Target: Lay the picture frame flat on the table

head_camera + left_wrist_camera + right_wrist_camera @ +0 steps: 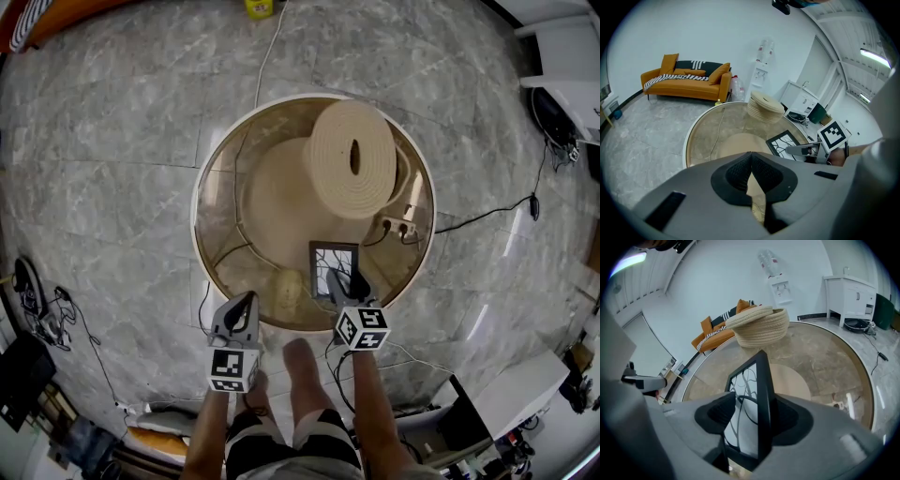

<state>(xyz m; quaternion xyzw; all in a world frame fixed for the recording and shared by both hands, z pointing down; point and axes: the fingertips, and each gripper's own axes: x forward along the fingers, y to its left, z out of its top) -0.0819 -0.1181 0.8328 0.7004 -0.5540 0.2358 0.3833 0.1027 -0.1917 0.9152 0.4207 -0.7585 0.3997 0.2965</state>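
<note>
Between the right gripper's (345,284) fingers (716,414) sits the near edge of the black frame (761,394). These fingers are wide, and the one on the left does not touch the frame's glass. Thin lines like tree branches show on the front of the frame. The frame is on the round glass surface (214,178), close to the side where the person stands. I cannot tell if it lies all the way flat. The left gripper (240,314) has its fingers (740,171) shut, with nothing between them. It hangs beside the right gripper, over the rim of the surface, and does not touch the frame. Farther back on the surface is a big woven basket (352,159), well apart from the frame. Grey stone floor (94,141) lies all around, and an orange sofa (686,82) stands by the white wall
</note>
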